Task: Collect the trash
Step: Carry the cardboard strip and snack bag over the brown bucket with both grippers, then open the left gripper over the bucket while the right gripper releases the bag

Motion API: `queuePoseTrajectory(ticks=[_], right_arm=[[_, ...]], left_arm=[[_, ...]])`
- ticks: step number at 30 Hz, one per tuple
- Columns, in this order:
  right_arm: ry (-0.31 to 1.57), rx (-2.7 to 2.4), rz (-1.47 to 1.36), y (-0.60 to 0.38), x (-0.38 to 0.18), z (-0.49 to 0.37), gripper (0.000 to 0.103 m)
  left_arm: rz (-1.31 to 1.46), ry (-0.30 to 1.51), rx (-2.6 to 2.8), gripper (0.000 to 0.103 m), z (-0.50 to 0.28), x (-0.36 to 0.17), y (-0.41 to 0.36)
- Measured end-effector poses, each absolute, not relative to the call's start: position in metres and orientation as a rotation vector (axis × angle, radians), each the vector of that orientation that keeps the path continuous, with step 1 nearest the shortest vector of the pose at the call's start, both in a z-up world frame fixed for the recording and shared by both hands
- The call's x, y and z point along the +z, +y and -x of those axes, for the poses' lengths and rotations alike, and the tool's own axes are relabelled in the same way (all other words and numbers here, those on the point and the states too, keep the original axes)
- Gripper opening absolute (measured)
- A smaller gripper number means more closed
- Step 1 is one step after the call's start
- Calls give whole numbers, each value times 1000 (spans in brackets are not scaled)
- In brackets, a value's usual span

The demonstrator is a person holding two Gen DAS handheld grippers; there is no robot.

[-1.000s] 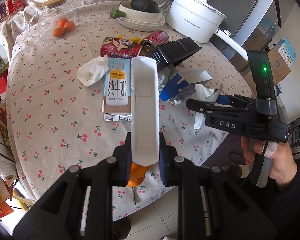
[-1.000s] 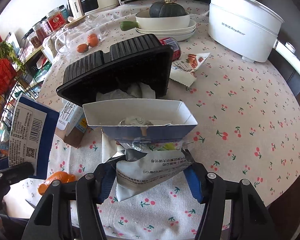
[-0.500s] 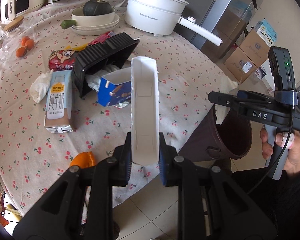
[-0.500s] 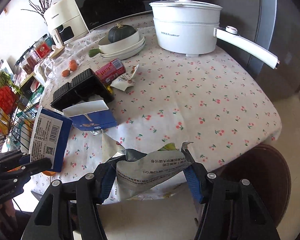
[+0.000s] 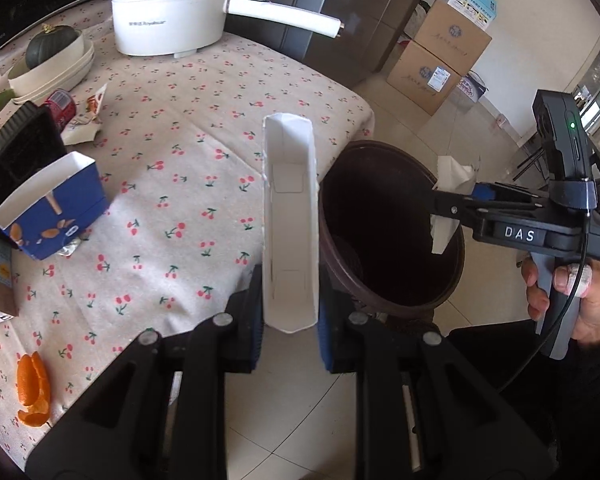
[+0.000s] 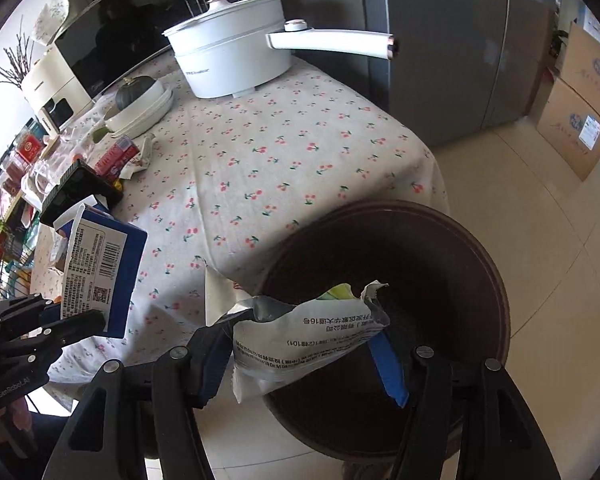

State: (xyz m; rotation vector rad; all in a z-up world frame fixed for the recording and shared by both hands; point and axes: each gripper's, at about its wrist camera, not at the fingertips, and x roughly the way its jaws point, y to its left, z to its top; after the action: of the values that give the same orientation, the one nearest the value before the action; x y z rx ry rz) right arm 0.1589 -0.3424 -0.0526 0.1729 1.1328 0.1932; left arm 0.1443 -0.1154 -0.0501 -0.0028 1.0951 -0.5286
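My left gripper (image 5: 290, 320) is shut on an empty carton (image 5: 288, 220), white inside and blue with a barcode outside (image 6: 100, 272). The carton hangs over the table's edge, just left of a dark brown trash bin (image 5: 380, 146). A torn white and silver wrapper (image 6: 312, 336) sits between the pads of my right gripper (image 6: 304, 360), which is shut on it. Wrapper and gripper hover above the bin's mouth (image 6: 380, 206). From the left wrist view, the right gripper (image 5: 444, 204) reaches over the bin's far rim, and a hand holds its grip.
On the cherry-print tablecloth (image 5: 188, 168) lie an open blue box (image 5: 52, 208), a black tray (image 5: 16, 148), a red can (image 5: 62, 102), orange peel (image 5: 32, 392) and a white pot (image 5: 168, 20) with a long handle. Cardboard boxes (image 5: 440, 48) stand on the tiled floor.
Both grippers have swung right, away from the litter on the table and out to the bin beside it. The carton and the wrapper have stayed in their grips.
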Motion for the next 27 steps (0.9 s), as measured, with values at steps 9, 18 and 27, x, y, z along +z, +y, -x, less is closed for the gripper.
queuePoseTrajectory(ticks=[9, 18, 27], right_arm=[[1185, 92, -232, -400, -75, -139, 66], [1198, 59, -232, -416, -79, -133, 66], [1203, 58, -225, -411, -79, -138, 67]], left_arm=[[-47, 1134, -629, 24, -153, -77, -184], [-70, 1095, -637, 39, -159, -85, -206], [-77, 1071, -507, 96, -158, -74, -186]])
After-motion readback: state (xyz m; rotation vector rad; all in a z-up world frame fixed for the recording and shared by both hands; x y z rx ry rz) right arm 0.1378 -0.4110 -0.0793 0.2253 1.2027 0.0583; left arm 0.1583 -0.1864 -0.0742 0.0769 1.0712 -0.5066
